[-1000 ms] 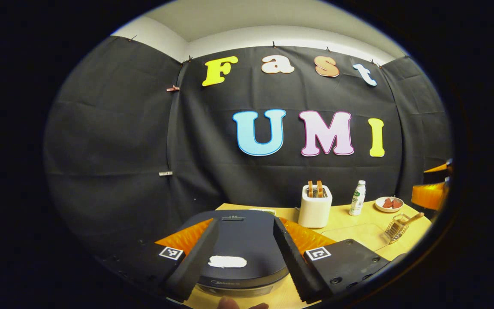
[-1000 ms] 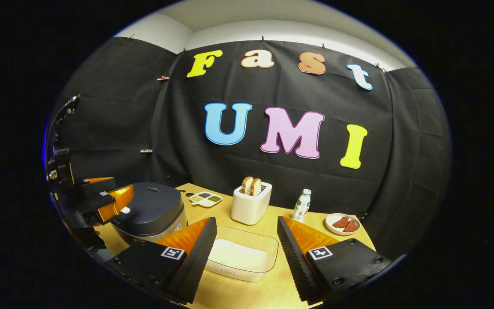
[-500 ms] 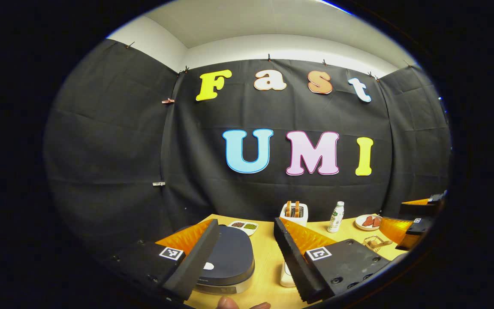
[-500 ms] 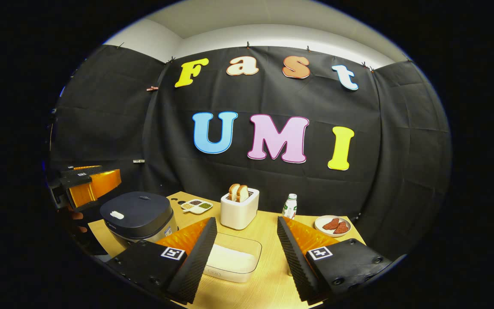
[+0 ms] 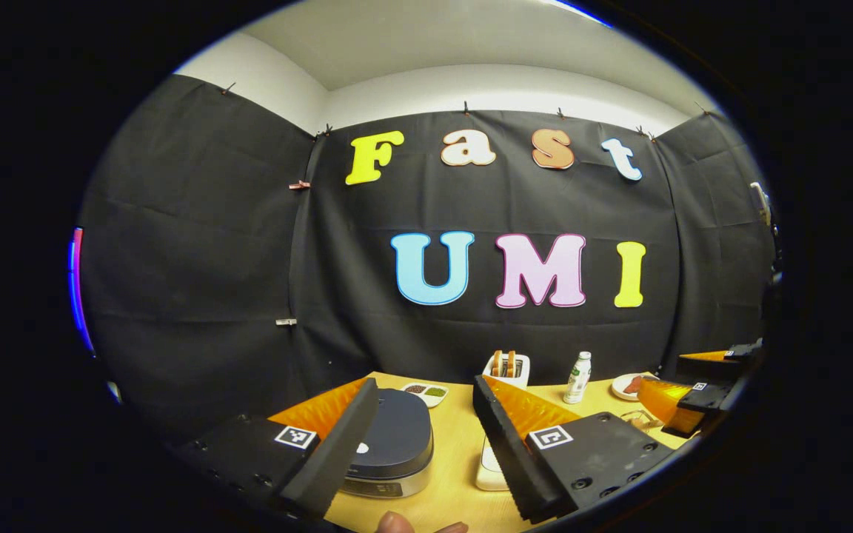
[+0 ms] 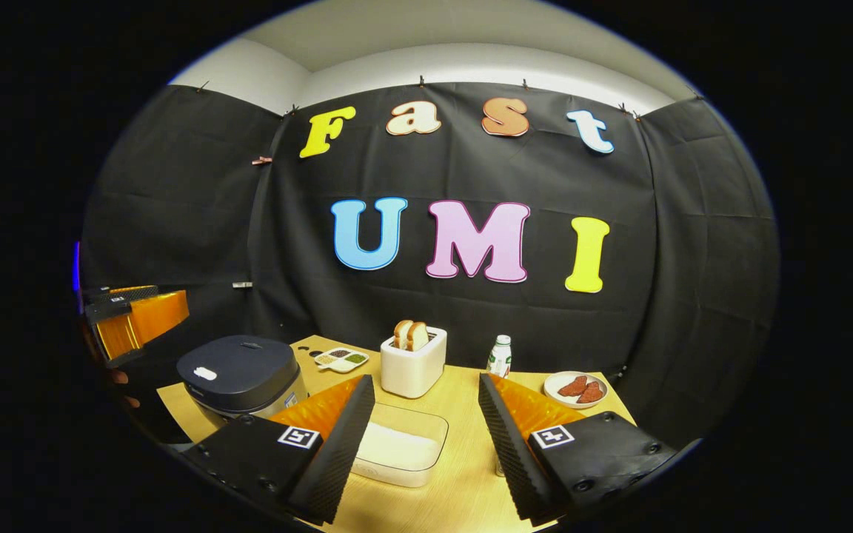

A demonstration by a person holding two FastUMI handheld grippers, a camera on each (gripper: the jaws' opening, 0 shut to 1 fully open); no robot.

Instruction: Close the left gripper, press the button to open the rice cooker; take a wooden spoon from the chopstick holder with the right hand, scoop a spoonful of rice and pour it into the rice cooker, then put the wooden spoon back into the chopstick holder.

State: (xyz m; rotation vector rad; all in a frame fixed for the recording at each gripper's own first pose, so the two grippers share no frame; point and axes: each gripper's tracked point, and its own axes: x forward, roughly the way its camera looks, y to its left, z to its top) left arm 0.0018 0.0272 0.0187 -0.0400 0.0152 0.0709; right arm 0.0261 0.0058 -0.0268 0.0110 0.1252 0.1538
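illumination is supplied from overhead; the pale ceiling band is rendered brightest. the table is evenly lit, with soft, short shadows. the black cloth wall is rendered dim, with creases faintly visible. strong fisheye curvature is seen toward the edges. a soft sheen is noted on the rice cooker lid. focus is sharp centrally.

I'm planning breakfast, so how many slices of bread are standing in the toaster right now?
2: both slices of bread stand side by side in the slots of the white toaster at the back of the table, left of the bottle.
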